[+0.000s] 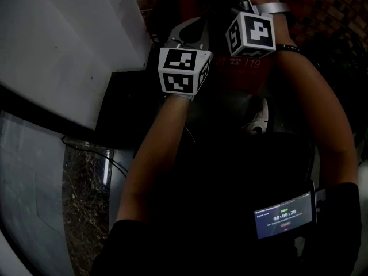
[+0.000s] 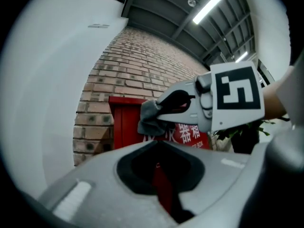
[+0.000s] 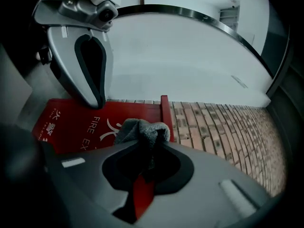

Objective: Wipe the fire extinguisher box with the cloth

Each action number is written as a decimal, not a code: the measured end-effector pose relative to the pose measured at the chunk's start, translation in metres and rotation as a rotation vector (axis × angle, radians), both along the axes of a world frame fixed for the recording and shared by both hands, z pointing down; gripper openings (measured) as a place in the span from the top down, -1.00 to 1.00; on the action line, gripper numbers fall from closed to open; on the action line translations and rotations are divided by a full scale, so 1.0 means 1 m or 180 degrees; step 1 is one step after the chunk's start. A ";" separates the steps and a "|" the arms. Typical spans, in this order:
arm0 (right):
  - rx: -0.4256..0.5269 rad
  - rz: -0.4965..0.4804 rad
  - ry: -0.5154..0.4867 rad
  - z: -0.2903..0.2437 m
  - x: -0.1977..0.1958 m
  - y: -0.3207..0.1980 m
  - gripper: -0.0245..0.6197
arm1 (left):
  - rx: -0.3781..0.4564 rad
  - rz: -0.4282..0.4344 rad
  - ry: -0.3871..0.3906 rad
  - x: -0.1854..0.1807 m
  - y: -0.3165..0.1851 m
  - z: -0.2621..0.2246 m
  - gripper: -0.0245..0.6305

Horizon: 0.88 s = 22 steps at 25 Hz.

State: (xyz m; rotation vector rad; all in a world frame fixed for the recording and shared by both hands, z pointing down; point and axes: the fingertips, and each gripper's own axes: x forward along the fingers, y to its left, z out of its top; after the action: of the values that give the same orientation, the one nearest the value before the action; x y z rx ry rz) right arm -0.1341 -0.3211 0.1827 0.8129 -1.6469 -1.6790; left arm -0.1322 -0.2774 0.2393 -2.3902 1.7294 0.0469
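The red fire extinguisher box (image 3: pixel 76 120) with white lettering stands against a brick wall; in the left gripper view the red box (image 2: pixel 124 127) is at centre. My right gripper (image 3: pixel 147 136) is shut on a bunched grey cloth (image 3: pixel 141 128), which lies against the box front near its right edge. The left gripper view shows that right gripper (image 2: pixel 154 112) pressing the cloth (image 2: pixel 151 118) onto the box. My left gripper (image 2: pixel 159 142) is shut with nothing in it and hangs just left of the right one, in front of the box. The head view is dark; both marker cubes (image 1: pixel 184 71) (image 1: pixel 251 34) show near the top.
A brick wall (image 3: pixel 223 132) runs on to the right of the box. A white curved wall (image 2: pixel 52 80) stands to the left. Green leaves (image 2: pixel 237 136) sit beside the box. A phone with a timer (image 1: pixel 284 215) is strapped to the right forearm. Marbled floor (image 1: pixel 86 188) lies below.
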 end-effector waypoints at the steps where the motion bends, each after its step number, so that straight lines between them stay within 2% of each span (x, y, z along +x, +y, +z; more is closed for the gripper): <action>1: -0.0022 0.0004 0.0013 0.004 0.000 0.000 0.83 | -0.0005 0.0008 0.0013 -0.001 0.000 0.003 0.93; 7: -0.0219 0.0001 0.0181 0.054 -0.004 0.001 0.83 | -0.0200 -0.0035 0.0055 -0.012 -0.001 0.044 0.93; 17: -0.0729 0.0010 0.0400 0.162 -0.004 0.001 0.83 | -0.0635 -0.0101 0.0015 -0.028 -0.001 0.125 0.93; 22: -0.0835 0.0058 0.0509 0.198 -0.004 0.001 0.83 | -0.0809 -0.0080 0.0016 -0.030 -0.003 0.161 0.93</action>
State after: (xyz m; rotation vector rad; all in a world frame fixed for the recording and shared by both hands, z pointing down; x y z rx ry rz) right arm -0.1377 -0.3200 0.3802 0.5498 -1.6959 -1.4365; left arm -0.1622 -0.2804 0.4008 -2.5419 1.8672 -0.1812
